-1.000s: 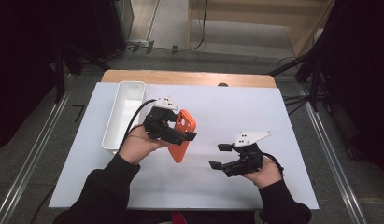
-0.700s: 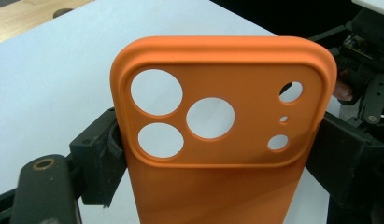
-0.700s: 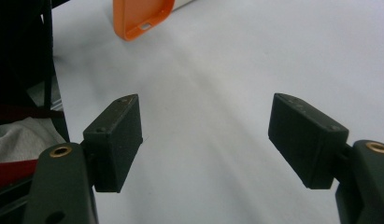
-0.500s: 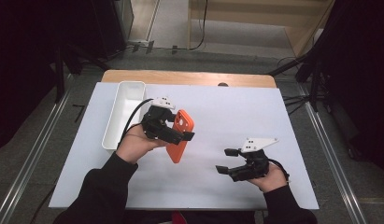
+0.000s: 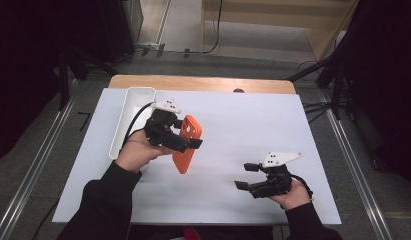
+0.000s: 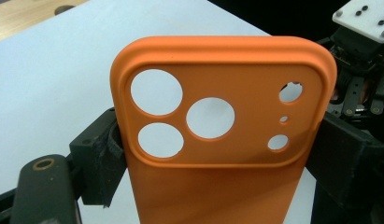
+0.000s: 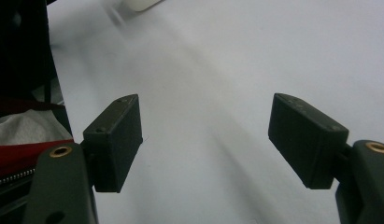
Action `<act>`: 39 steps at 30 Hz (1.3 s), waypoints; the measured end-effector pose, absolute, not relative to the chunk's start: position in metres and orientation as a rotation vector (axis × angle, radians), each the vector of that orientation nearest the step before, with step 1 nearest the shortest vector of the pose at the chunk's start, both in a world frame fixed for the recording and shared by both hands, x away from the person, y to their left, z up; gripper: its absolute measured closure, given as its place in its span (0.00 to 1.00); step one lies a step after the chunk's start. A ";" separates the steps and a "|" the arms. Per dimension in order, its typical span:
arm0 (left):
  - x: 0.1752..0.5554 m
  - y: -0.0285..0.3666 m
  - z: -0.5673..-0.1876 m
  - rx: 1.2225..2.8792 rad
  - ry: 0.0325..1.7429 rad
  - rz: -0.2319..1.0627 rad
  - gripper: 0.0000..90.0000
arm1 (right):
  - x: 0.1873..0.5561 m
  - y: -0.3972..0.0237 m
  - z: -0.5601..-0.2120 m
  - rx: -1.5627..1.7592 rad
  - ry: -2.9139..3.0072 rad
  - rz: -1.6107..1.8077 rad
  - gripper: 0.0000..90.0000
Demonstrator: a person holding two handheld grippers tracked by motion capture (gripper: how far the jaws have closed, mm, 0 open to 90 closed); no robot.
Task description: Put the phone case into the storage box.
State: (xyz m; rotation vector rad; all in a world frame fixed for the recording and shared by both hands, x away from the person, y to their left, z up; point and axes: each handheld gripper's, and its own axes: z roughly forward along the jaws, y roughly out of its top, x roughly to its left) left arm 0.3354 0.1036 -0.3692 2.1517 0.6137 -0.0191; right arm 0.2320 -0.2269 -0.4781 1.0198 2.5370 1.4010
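White table (image 5: 293, 125) top, bare across most of it; wooden strip at the far edge. White tray (image 5: 135, 100) stands along the left side, long and narrow, nothing seen in it from the high view.

Orange phone case (image 5: 187, 145) is off the table, held up beside the tray, camera-cutout end away from the person. In the left gripper view the case (image 6: 236, 154) sits between the 2 pads, which press its 2 long edges, so jaws clamped on the case. 3 big lens holes plus 3 small ones face that camera.

Change: right gripper (image 5: 249, 176) has dropped lower and drawn back toward the person's edge of the table compared with 1 second ago; it was nearer the middle then. Left gripper (image 5: 188, 144) and the case barely shifted. Reads like the right hand has backed off and the left now carries the case alone, likely toward the tray or a set-down.

Pose: left hand (image 5: 138, 152) grips from the tray side, jaws pointing right. Right gripper (image 7: 206, 140) hangs low over bare table, jaws apart, nothing between them, pointing left.
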 end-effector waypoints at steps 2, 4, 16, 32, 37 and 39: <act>0.336 0.106 -0.367 2.150 0.617 -0.020 0.18 | 0.231 -0.228 -0.477 1.025 2.535 1.414 0.27; 0.336 0.109 -0.365 2.148 0.619 -0.019 0.18 | 0.230 -0.229 -0.476 1.025 2.527 1.422 0.27; 0.339 0.123 -0.358 2.149 0.645 -0.026 0.18 | 0.230 -0.231 -0.479 1.033 2.530 1.386 0.27; 0.341 0.147 -0.342 2.131 0.675 0.005 0.18 | 0.233 -0.230 -0.479 1.017 2.547 1.398 0.27; 0.343 0.157 -0.338 2.121 0.694 0.012 0.18 | 0.233 -0.228 -0.479 1.003 2.554 1.401 0.27; 0.343 0.161 -0.337 2.120 0.698 0.013 0.18 | 0.233 -0.228 -0.479 0.998 2.557 1.407 0.27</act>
